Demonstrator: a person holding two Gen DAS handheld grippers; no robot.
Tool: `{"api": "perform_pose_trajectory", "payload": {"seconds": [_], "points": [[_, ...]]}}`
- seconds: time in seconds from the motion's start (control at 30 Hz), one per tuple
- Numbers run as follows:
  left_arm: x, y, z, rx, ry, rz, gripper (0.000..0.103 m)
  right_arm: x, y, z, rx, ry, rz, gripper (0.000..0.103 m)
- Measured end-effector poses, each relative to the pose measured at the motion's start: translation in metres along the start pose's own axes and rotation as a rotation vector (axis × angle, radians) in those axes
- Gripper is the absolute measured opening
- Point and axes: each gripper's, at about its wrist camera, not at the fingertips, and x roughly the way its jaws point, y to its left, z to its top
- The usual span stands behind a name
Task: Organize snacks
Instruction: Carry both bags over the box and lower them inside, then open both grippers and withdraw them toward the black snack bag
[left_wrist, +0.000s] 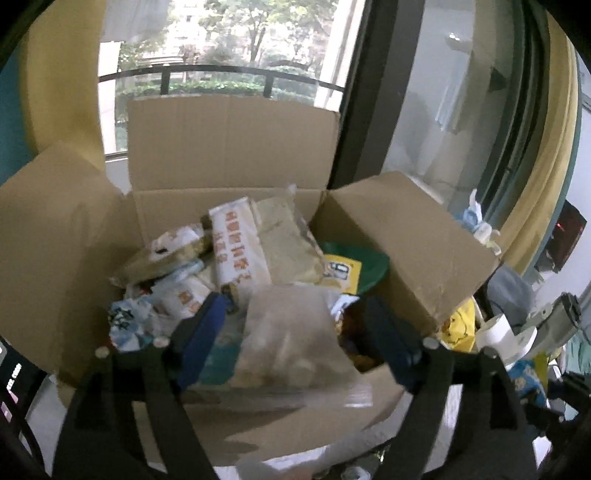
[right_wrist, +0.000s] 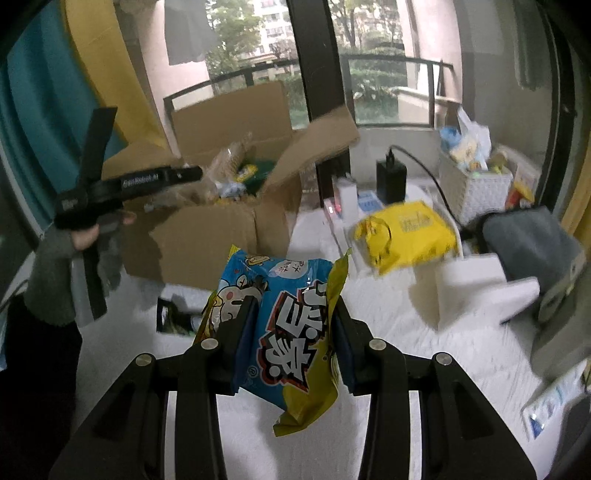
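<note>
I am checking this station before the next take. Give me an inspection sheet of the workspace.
Surface: white top, blurred.
Job's things: open cardboard box heaped with snack packs; clear bag on top at its near edge; blue snack bag held.
Clutter: yellow pack, white basket, paper roll, grey cloth.
Grippers: left gripper open over the box, pads clear of the clear bag; right gripper shut on the blue snack bag.
Cables: black cable from the black charger.
Surroundings: window, balcony rail, yellow curtains.
</note>
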Motion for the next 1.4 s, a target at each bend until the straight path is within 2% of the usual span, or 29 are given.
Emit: {"api": "perform_pose_trajectory", "payload": {"seconds": [0.23, 0.4, 0.5, 0.7, 0.8, 0.97, 1.13, 1.2, 1.33, 1.4], "points": [[-0.040, 0.024, 0.015, -0.041, -0.094, 0.060, 0.081, 0.020, 0.020, 0.043, -0.019, -0.061, 0.037, 0.042], [-0.050, 0.043, 0.023, -0.061, -0.119, 0.120, 0.081, 0.039, 0.038, 0.075, -0.050, -0.104, 0.053, 0.042], [-0.052, 0.054, 0.025, -0.084, -0.121, 0.126, 0.081, 0.053, 0.043, 0.094, -0.041, -0.123, 0.052, 0.042], [-0.060, 0.068, 0.029, -0.112, -0.139, 0.130, 0.081, 0.086, 0.048, 0.136, -0.050, -0.175, -0.068, 0.042], [-0.062, 0.071, 0.030, -0.115, -0.140, 0.134, 0.081, 0.112, 0.047, 0.159, -0.054, -0.172, -0.148, 0.042], [-0.061, 0.076, 0.030, -0.124, -0.137, 0.144, 0.081, 0.153, 0.056, 0.180, -0.092, -0.127, -0.297, 0.042], [-0.061, 0.084, 0.030, -0.145, -0.134, 0.152, 0.081, 0.197, 0.072, 0.188, -0.136, -0.026, -0.344, 0.045], [-0.062, 0.085, 0.031, -0.149, -0.135, 0.152, 0.081, 0.210, 0.080, 0.183, -0.147, 0.011, -0.297, 0.050], [-0.066, 0.082, 0.031, -0.143, -0.142, 0.145, 0.081, 0.223, 0.102, 0.174, -0.223, 0.077, -0.216, 0.050], [-0.066, 0.079, 0.031, -0.135, -0.141, 0.141, 0.081, 0.225, 0.104, 0.172, -0.216, 0.112, -0.167, 0.050]]}}
